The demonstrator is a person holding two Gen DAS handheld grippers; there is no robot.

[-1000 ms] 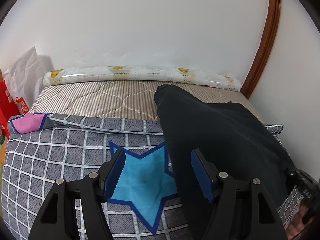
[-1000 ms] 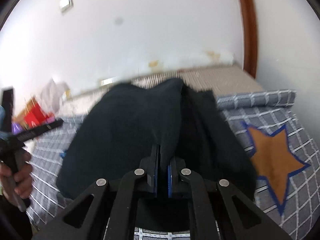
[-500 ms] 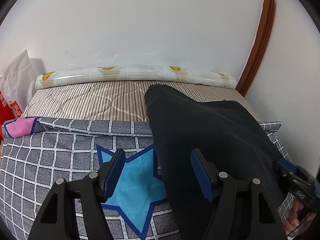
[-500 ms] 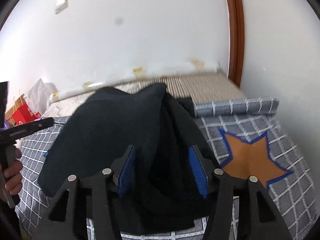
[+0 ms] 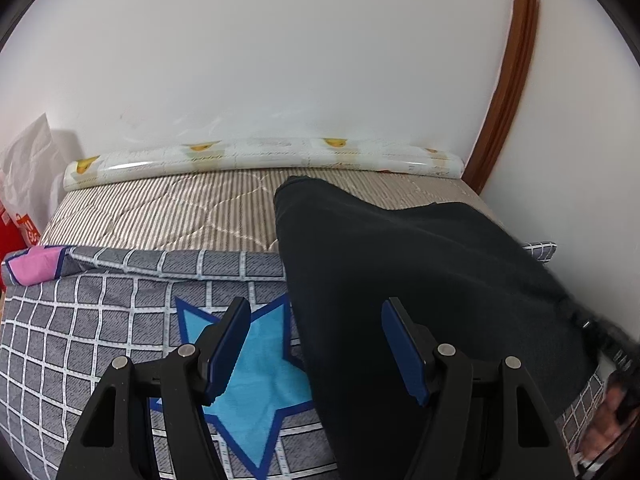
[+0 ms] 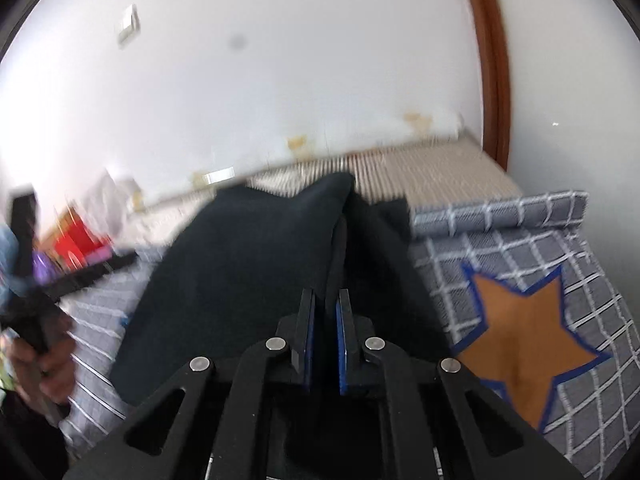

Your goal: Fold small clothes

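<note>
A black garment (image 5: 420, 276) lies folded lengthwise on a grey checked blanket (image 5: 100, 320), its far end reaching the striped mattress. My left gripper (image 5: 316, 344) is open, hovering over the garment's left edge and a blue star patch (image 5: 264, 380). In the right wrist view the garment (image 6: 248, 272) fills the middle. My right gripper (image 6: 325, 320) has its jaws nearly together on a fold of the garment's near edge. The view is blurred.
A rolled patterned mat (image 5: 260, 156) lies along the white wall behind the striped mattress (image 5: 168, 212). A red bag (image 5: 16, 232) and white plastic bag stand at the left. An orange star patch (image 6: 520, 320) marks the blanket at the right. A brown door frame (image 5: 508, 72) stands in the corner.
My right gripper, shut a second ago, opened half a second ago and has now closed again on the garment's near edge. My left gripper stayed open and shifted slightly.
</note>
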